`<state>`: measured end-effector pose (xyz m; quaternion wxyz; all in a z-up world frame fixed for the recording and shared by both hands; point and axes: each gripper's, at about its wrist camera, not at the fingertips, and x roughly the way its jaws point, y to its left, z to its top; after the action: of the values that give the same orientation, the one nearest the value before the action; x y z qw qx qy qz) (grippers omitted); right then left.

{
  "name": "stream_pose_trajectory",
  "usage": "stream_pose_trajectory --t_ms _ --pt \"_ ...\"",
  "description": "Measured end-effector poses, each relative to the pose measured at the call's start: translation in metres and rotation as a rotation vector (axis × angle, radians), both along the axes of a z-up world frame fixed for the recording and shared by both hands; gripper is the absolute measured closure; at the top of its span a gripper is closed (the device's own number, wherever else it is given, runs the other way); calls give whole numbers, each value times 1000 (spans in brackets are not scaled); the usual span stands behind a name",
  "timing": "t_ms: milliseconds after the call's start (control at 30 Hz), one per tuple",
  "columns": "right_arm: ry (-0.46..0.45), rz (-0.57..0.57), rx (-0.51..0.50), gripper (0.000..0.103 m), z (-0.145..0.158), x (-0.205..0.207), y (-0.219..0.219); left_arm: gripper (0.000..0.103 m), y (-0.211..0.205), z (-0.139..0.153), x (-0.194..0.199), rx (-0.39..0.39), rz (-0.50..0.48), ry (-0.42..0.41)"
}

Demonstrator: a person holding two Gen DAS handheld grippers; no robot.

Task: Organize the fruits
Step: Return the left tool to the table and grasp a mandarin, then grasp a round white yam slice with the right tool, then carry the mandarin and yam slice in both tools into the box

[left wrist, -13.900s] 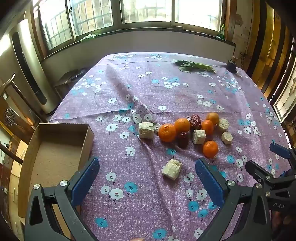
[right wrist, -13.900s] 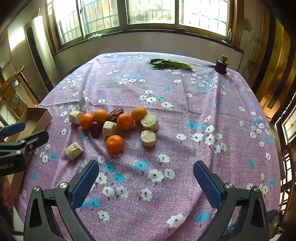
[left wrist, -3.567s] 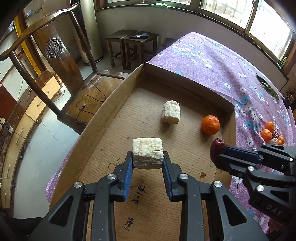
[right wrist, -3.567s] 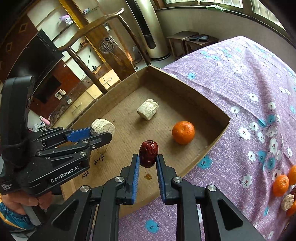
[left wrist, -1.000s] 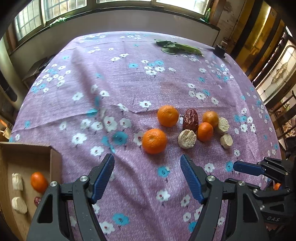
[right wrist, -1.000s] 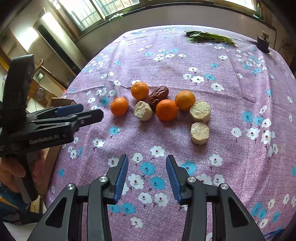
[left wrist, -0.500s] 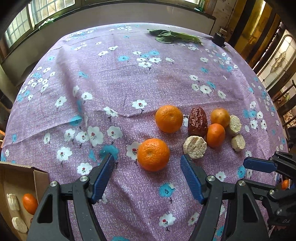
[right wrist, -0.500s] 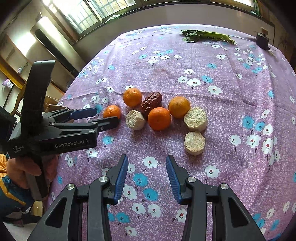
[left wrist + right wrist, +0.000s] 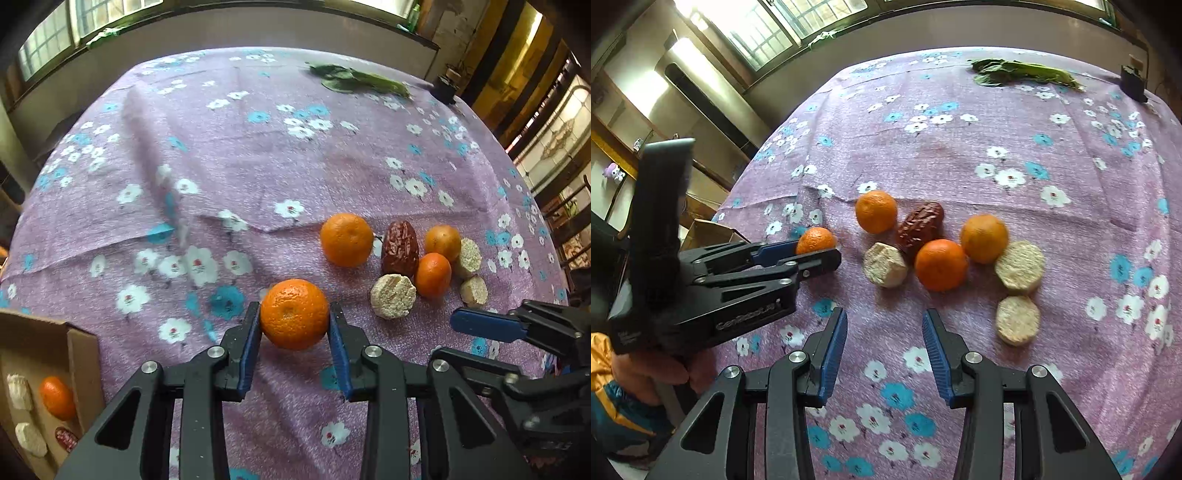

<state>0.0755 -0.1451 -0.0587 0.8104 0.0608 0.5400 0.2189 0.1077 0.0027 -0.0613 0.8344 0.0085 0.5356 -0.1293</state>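
Note:
My left gripper is shut on an orange on the purple flowered tablecloth; the same orange shows in the right wrist view. To its right lie three more oranges, a red date and three pale cut chunks. My right gripper is open and empty, just in front of the nearest pale chunk and an orange. The cardboard box at lower left holds an orange, two pale chunks and a date.
Green leaves and a small dark object lie at the table's far edge. The right gripper's blue finger shows at the right of the left wrist view. The table drops off on all sides.
My left gripper has moved forward and shut on the nearest orange. My right gripper has moved closer to the fruit cluster and stays open.

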Motion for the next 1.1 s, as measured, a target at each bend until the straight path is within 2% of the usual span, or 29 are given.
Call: stream_pose_trajectory --t_ms 167,333,367,400,733,767,800,933,1033,1067,1100 --pt "-30 -6 -82 57 -10 12 19 69 14 19 -12 34 38 -43" --pt "-66 21 -175 57 -18 20 38 69 32 22 -24 34 95 -40" --pt "-62 30 -190 61 -21 22 41 69 35 22 -26 34 103 -38" --pt "-71 33 -207 73 -20 22 41 69 39 21 -28 33 112 -34" --pt "-68 64 -115 80 8 5 30 69 60 27 -47 37 173 -41" --pt "-75 73 -118 91 9 3 32 69 61 28 -49 41 175 -43" --pt "-75 76 -124 93 8 2 34 69 62 28 -50 43 177 -43" --pt "-59 65 -165 93 -1 -4 34 69 65 33 -57 44 180 -53" --pt "-53 34 -135 92 1 -10 22 69 68 35 -61 41 184 -55" --pt "-54 34 -142 87 2 -13 19 69 70 35 -62 40 185 -56" --pt "-63 37 -153 75 3 -16 18 69 71 36 -64 40 186 -57"
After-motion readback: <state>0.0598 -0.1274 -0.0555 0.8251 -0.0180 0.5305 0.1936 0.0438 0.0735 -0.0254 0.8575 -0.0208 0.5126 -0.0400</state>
